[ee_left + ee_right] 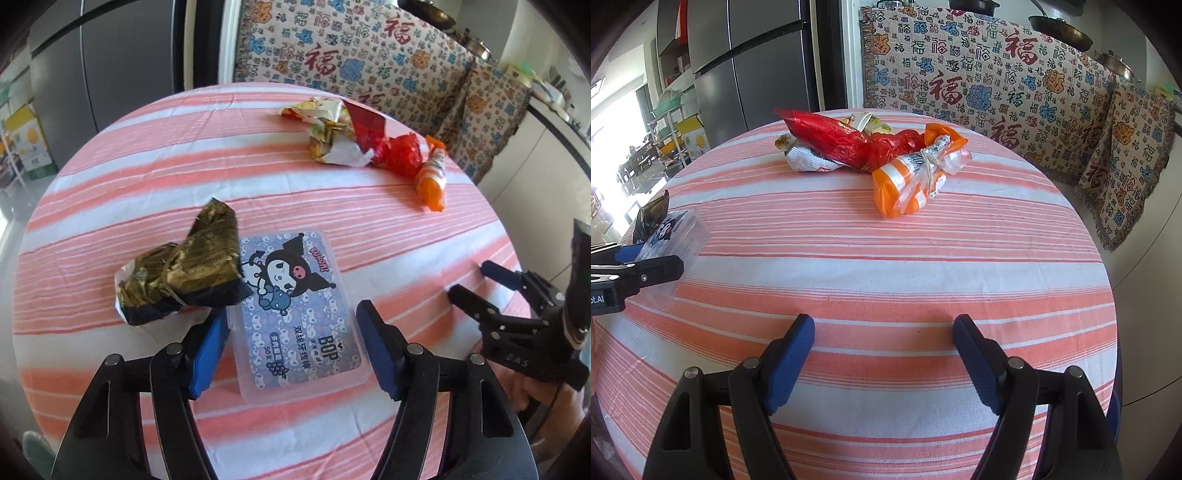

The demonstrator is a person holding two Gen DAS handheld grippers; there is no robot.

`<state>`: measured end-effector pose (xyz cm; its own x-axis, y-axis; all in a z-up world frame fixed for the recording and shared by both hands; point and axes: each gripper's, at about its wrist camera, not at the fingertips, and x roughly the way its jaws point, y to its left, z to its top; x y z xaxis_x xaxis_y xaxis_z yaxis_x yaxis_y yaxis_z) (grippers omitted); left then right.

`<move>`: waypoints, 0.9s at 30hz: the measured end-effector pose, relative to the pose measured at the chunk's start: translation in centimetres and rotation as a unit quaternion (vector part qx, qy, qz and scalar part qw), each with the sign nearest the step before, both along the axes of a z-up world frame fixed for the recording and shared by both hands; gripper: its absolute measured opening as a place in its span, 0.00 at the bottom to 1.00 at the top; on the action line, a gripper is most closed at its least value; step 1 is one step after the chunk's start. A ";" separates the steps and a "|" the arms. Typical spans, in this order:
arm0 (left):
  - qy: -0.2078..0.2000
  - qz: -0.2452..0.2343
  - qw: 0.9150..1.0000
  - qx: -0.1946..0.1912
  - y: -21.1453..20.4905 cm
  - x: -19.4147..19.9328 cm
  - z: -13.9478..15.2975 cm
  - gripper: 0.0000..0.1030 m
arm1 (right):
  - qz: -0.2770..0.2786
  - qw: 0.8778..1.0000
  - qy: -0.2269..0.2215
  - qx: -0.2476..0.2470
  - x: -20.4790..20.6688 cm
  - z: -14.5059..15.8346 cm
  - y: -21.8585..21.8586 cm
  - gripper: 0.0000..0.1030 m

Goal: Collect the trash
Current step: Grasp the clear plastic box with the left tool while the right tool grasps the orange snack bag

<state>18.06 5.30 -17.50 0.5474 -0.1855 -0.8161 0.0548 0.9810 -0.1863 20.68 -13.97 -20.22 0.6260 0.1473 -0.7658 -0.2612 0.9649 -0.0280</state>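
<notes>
A round bench (886, 266) under a pink-and-white striped cloth stands in front of a seat draped in a blanket (997, 74) printed with Chinese characters; a grey refrigerator (757, 62) stands behind on the left.

The trash lies in two spots. At the far side of the bench a crumpled red wrapper (842, 142) rests against a yellow-and-white wrapper (328, 133), and an orange-and-white tied bag (912, 177) touches the red one on its right. Nearer, on the left, a gold-and-black foil wrapper (181, 273) sits with one corner overlapping a clear plastic box (299, 317) with a cartoon label.

The left claw (295, 350) hangs over that box, its blue pads (210, 350) standing on either side of the box; whether they press on it I cannot tell. The right claw (882, 363) is spread wide over bare cloth at the near edge, holding nothing, well apart from the far pile.
</notes>
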 end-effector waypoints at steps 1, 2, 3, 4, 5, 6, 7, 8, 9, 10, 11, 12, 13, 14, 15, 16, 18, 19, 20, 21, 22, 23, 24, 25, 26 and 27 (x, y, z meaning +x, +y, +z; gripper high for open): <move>-0.001 -0.013 1.000 -0.007 -0.5 -0.6 0.1 0.68 | 0.000 1.000 0.000 0.001 0.0 0.0 0.0 0.77; -0.004 -0.022 1.000 -0.009 -0.9 -1.1 0.2 0.68 | 0.000 1.000 0.000 0.002 0.0 0.0 -0.1 0.77; -0.007 -0.031 0.999 -0.008 -1.4 -1.7 0.2 0.68 | 0.000 1.000 0.001 0.005 0.0 0.1 -0.2 0.77; -0.008 -0.039 0.999 -0.006 -1.9 -2.2 0.0 0.68 | 0.001 1.000 0.001 0.012 0.0 0.2 -0.4 0.77; -0.008 -0.043 0.999 -0.004 -2.3 -2.6 -0.3 0.68 | 0.002 1.000 0.006 0.027 0.1 0.4 -0.8 0.78; -0.008 -0.043 0.999 0.002 -2.6 -2.9 -0.6 0.68 | 0.000 0.999 0.013 0.047 0.7 0.7 -1.3 0.77; -0.010 -0.042 0.999 0.005 -2.8 -3.0 -1.0 0.69 | -0.006 0.998 0.016 0.063 1.2 1.2 -1.8 0.77; -0.016 -0.041 0.999 0.010 -2.9 -3.1 -1.0 0.70 | -0.015 0.997 0.014 0.072 2.0 1.9 -2.1 0.77; -0.017 -0.042 0.999 0.015 -3.0 -3.0 -0.9 0.70 | -0.023 0.997 0.009 0.080 2.9 2.6 -2.3 0.77; -0.020 -0.042 0.999 0.016 -3.1 -2.9 -1.0 0.70 | -0.029 0.996 0.006 0.090 4.0 3.5 -2.3 0.77; -0.021 -0.041 0.999 0.016 -3.1 -2.8 -0.9 0.71 | -0.033 0.995 0.012 0.098 5.3 4.0 -2.0 0.77; -0.022 -0.039 0.999 0.016 -3.0 -2.8 -1.0 0.71 | -0.037 0.994 0.023 0.105 6.7 4.3 -1.6 0.77; -0.023 -0.039 0.999 0.017 -3.0 -2.7 -1.0 0.71 | -0.042 0.992 0.030 0.111 7.9 4.3 -1.3 0.77; -0.022 -0.040 0.999 0.018 -3.0 -2.8 -1.0 0.71 | -0.047 0.991 0.037 0.117 9.0 4.2 -0.9 0.77; -0.023 -0.041 0.999 0.020 -3.0 -2.8 -1.0 0.72 | -0.052 0.991 0.045 0.118 10.0 3.8 -0.6 0.77; -0.023 -0.041 0.999 0.022 -3.0 -2.8 -1.0 0.72 | -0.057 0.990 0.057 0.113 10.9 3.3 -0.4 0.73; -0.023 -0.041 0.999 0.022 -2.8 -2.9 -0.9 0.73 | -0.065 0.991 0.073 0.092 11.6 2.3 -0.3 0.40; -0.022 -0.040 0.999 0.019 -2.6 -2.9 -0.9 0.73 | -0.063 0.991 0.076 0.091 11.5 2.1 -0.7 0.34; -0.022 -0.040 0.999 0.016 -2.4 -2.9 -0.9 0.72 | -0.061 0.991 0.074 0.091 11.0 2.2 -1.1 0.34; -0.020 -0.041 0.999 0.013 -2.3 -2.9 -0.8 0.72 | -0.057 0.992 0.072 0.085 10.3 2.4 -1.6 0.34; -0.018 -0.041 0.999 0.009 -2.3 -2.9 -0.8 0.70 | -0.045 0.993 0.071 0.080 9.4 2.8 -2.0 0.34; -0.018 -0.041 0.999 0.004 -2.3 -2.9 -0.8 0.68 | -0.031 0.994 0.074 0.077 8.6 3.1 -2.4 0.34; -0.017 -0.044 0.999 -0.002 -2.4 -2.9 -0.7 0.67 | -0.015 0.994 0.081 0.075 7.6 3.5 -2.7 0.34; -0.016 -0.044 0.999 -0.006 -2.5 -2.9 -0.7 0.67 | 0.004 0.993 0.091 0.079 6.4 3.9 -3.0 0.34; -0.015 -0.045 0.999 -0.007 -2.6 -3.0 -0.6 0.67 | 0.024 0.991 0.103 0.086 5.0 4.2 -3.1 0.34; -0.014 -0.046 0.999 -0.008 -2.8 -3.1 -0.6 0.67 | 0.045 0.988 0.117 0.092 3.7 4.4 -3.3 0.34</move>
<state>14.93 2.49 -18.15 0.5493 -0.2484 -0.7979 0.1495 0.9686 -0.1986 24.35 -17.24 -15.87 0.4139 0.3450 -0.8424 -0.3248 0.9205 0.2173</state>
